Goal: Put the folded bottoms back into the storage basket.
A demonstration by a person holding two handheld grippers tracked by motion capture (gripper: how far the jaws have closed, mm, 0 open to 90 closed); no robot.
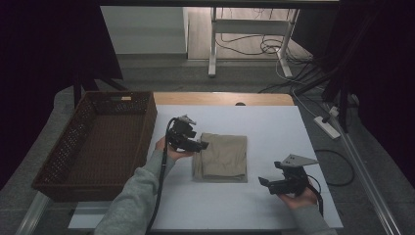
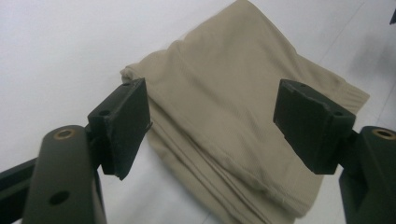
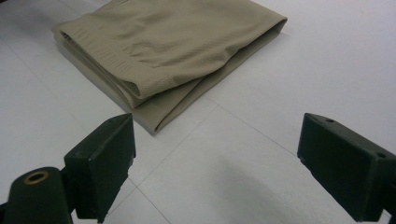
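A dim room with cables on the floor is surrounding a white tabletop [image 1: 244,205], and a dark woven basket [image 1: 73,161] is sitting just beside its left edge. A folded beige cloth [image 1: 221,156] is lying flat near the middle of the tabletop, its layered edges showing in both gripper views. The left tongs [image 1: 201,145] are hovering at the cloth's upper left corner with their jaws spread wide; in the left gripper view the cloth is lying between and beyond the two black pads [image 2: 123,123], though whether a pad is touching the fabric is hard to tell. The right tongs [image 1: 265,182] are sitting low over bare tabletop, near the cloth's lower right corner but apart from it, jaws likewise spread and gripping nothing.
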